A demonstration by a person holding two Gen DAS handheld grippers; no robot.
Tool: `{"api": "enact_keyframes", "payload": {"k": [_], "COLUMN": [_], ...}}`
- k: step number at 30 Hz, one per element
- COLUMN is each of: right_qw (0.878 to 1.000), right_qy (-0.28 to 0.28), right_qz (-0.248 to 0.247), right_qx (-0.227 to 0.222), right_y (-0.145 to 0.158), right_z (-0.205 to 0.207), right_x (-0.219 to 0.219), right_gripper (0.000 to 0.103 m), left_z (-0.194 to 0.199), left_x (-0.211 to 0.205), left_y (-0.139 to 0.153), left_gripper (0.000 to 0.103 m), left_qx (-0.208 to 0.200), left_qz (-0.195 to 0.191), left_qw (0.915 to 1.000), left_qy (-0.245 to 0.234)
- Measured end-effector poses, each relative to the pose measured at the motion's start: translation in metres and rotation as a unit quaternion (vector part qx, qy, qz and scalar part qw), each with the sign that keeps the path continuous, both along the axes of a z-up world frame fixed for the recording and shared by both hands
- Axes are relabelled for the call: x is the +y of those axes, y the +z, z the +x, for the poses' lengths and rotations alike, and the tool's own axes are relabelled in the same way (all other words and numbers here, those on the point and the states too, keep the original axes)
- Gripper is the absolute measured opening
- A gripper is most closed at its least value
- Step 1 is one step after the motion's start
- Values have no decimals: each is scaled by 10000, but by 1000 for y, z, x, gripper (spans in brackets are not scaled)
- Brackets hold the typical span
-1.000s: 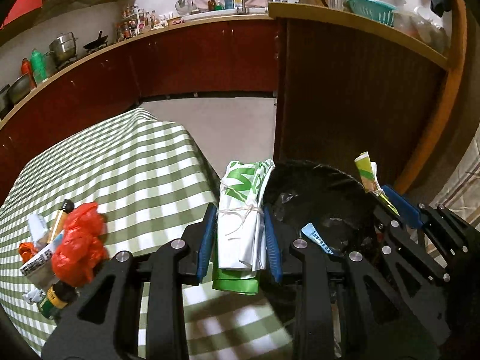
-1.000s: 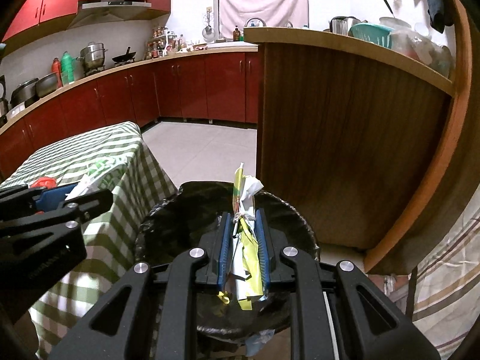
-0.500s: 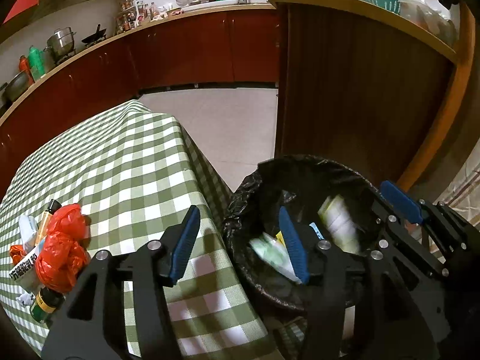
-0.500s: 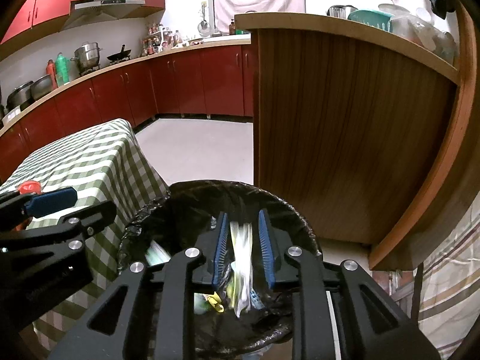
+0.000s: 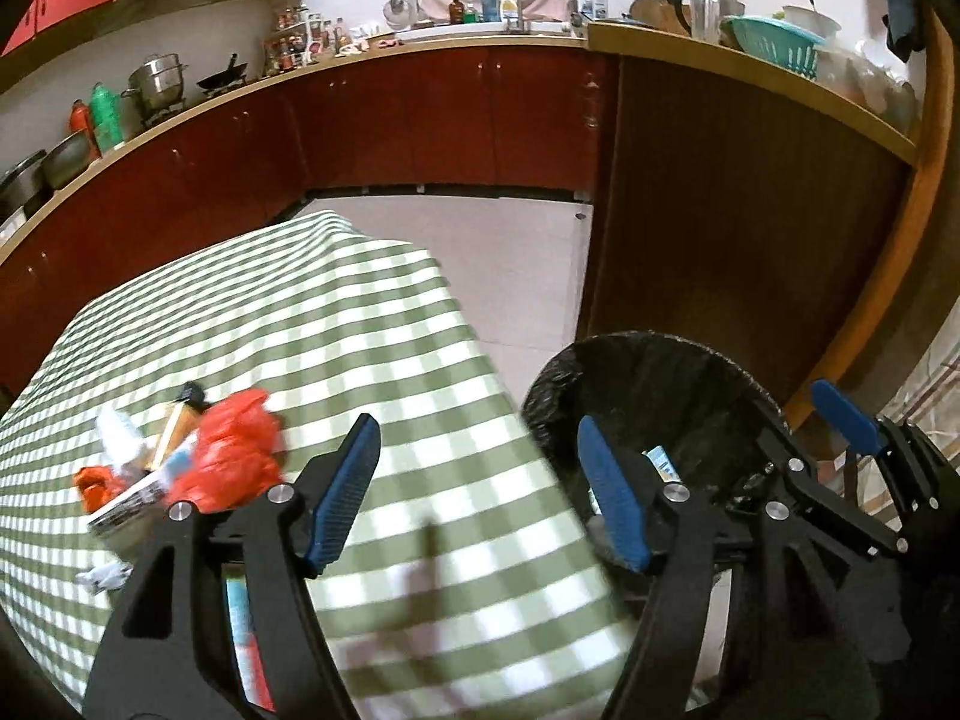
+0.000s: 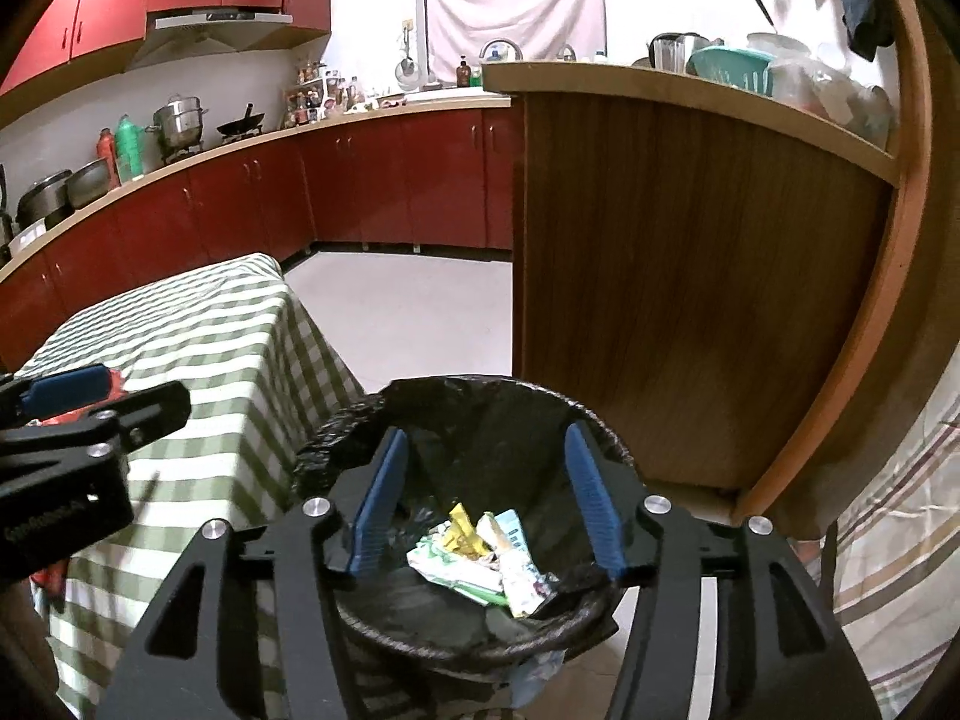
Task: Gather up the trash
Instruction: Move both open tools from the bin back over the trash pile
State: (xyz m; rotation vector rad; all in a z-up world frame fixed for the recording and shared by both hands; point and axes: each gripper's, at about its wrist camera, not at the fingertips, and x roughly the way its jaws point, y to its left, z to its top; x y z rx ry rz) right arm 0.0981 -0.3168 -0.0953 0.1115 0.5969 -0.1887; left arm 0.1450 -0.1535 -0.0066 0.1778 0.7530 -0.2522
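Trash wrappers (image 6: 480,558) lie in the black-lined bin (image 6: 372,414) beside my checked table (image 5: 360,324). My right gripper (image 6: 486,504) hangs over the bin, jaws opening with nothing between them. My left gripper (image 5: 480,492) is opening too (empty), above the table edge. More trash, a red bag (image 5: 231,456) among it, sits on the cloth.

Crumpled green, yellow and white wrappers (image 6: 480,558) lie heaped inside the black-lined bin (image 6: 372,408); beside the bin, red bags and scraps (image 5: 222,462) remain piled on the checkered table (image 5: 336,324).
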Motion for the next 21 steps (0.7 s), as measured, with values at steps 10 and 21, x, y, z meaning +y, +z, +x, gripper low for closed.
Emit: {"api": "enact_keyframes", "payload": {"k": [10, 21], "right_qw": [9989, 9939], "right_qy": [455, 1096], "right_qz": [86, 43], "right_qx": [-16, 73], "right_y": [15, 15], "right_z": [-15, -23], "right_x": [57, 135], "right_gripper": [59, 59], "left_z": [-31, -53], "left_x": [82, 177], "left_y": [18, 13], "left_gripper": [75, 75], "left_qx": [-146, -54], "left_qz": [40, 43], "left_qw": [9985, 9912], "left_qy": [535, 1325]}}
